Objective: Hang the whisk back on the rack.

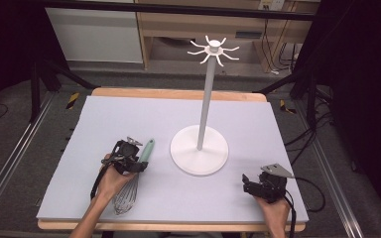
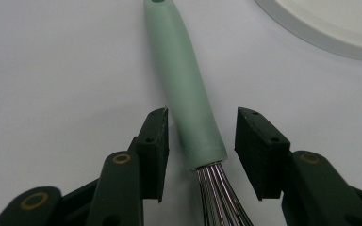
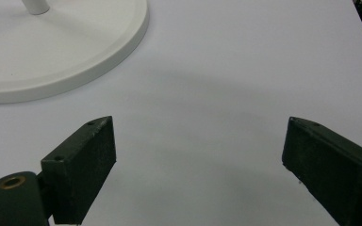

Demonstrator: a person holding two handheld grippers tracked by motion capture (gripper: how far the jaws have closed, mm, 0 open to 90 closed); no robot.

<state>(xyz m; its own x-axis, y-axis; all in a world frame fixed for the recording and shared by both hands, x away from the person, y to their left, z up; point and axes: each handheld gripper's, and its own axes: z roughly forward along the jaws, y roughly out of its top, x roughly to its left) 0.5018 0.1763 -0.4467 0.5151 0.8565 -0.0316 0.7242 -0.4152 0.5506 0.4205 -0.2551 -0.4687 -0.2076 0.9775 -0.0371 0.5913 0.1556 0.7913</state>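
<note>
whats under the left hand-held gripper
The whisk lies on the grey mat under the left hand-held gripper, its mint handle between the jaws with gaps either side. In the high view the gripper covers where handle meets wires.

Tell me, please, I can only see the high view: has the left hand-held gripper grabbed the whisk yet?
Observer: Not yet. In the left gripper view, the jaws of the left hand-held gripper stand on either side of the green handle of the whisk, with a clear gap on one side.
Operator: Which bit of the handle is it going for?
Observer: The end by the wires, just above where they come out.
Operator: Is the other one holding something?
Observer: No. The jaws of the right hand-held gripper stand wide open over bare mat, near the base of the white stand.
</note>
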